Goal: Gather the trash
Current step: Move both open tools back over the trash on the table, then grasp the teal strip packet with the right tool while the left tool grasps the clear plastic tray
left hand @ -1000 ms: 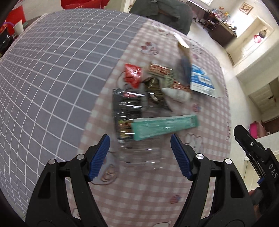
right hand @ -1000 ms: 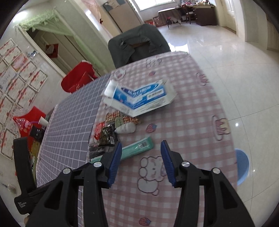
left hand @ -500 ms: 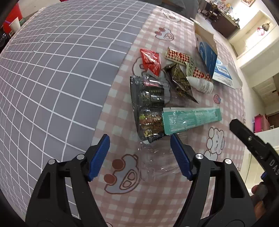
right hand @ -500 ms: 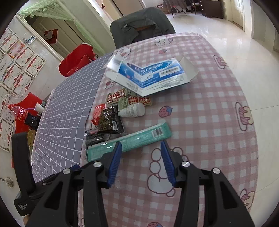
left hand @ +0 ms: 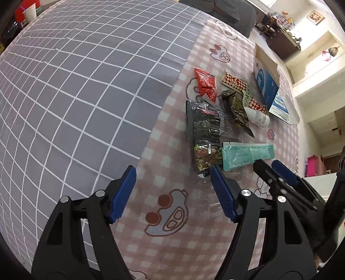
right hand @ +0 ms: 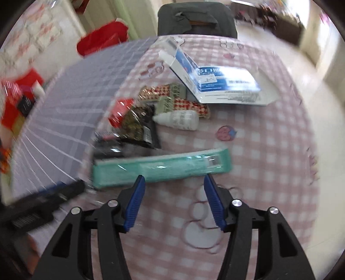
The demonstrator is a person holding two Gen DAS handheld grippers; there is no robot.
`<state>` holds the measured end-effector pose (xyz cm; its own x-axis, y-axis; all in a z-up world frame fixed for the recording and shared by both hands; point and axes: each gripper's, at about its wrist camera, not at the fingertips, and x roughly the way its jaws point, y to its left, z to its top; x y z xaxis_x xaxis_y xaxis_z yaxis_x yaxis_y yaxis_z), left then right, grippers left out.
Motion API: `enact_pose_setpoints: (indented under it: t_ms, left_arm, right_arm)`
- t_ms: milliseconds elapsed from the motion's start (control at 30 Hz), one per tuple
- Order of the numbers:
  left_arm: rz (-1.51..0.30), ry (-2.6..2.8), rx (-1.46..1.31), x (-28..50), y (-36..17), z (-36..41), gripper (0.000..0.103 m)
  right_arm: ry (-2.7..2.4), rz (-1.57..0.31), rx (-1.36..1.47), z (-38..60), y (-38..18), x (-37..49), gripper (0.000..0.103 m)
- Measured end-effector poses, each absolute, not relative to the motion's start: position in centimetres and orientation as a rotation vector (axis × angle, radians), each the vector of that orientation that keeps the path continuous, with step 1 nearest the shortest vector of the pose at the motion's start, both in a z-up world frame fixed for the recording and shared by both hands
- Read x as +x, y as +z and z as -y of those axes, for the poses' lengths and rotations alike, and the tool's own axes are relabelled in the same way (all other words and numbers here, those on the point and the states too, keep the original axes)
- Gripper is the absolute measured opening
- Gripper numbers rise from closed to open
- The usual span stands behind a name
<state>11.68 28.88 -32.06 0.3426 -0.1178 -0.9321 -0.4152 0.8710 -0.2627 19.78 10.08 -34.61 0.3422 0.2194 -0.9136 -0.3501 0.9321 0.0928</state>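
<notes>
Grey grid cloth (left hand: 86, 86) beside pink check cloth (left hand: 163, 237); chair (right hand: 194, 19) behind

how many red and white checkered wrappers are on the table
2. One checkered wrapper lies right of the red packet; the other sits beside the white bottle. More may hide under the pile.

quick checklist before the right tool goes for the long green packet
1. Right tool empty, jaws opening: ok.
2. Green packet just ahead of its tips, not yet between them: ok.
3. Packet lies crosswise to the jaws, so they would span its length rather than its narrow side: not ok.
4. Packet's left end overlaps the dark foil wrappers: not ok, they may drag.
5. Left tool open, empty, close beside the packet's end: cannot tell if it clears.
6. White dropper bottle apart from the packet: ok.
</notes>
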Motion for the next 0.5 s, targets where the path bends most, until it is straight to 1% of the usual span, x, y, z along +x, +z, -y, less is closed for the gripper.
enact_pose_setpoints:
  t_ms: [133, 200, 300, 467, 500]
  left_arm:
    - [-1.213, 0.186, -0.513, 11.7, -31.8, -28.2, 0.071]
    - [-1.218, 0.172, -0.519, 11.8, -32.0, -27.7, 0.071]
    - [-1.222, 0.168, -0.523, 11.9, -32.2, -27.4, 0.071]
    - [-1.223, 0.168, -0.547, 12.2, -32.6, -27.6, 0.071]
    - [-1.221, 0.167, -0.551, 12.3, -32.8, -27.6, 0.071]
  right_arm:
    - [0.355, -1.149, -0.296, -10.1, -35.1, 19.4, 0.057]
    - [0.375, -1.11, -0.396, -10.8, -35.4, 18.9, 0.057]
    - [0.418, -1.069, -0.458, -11.9, -36.1, 18.8, 0.057]
    - [0.452, -0.948, -0.587, -13.8, -36.6, 18.9, 0.057]
    - [0.473, -0.938, -0.582, -13.9, -36.7, 19.0, 0.055]
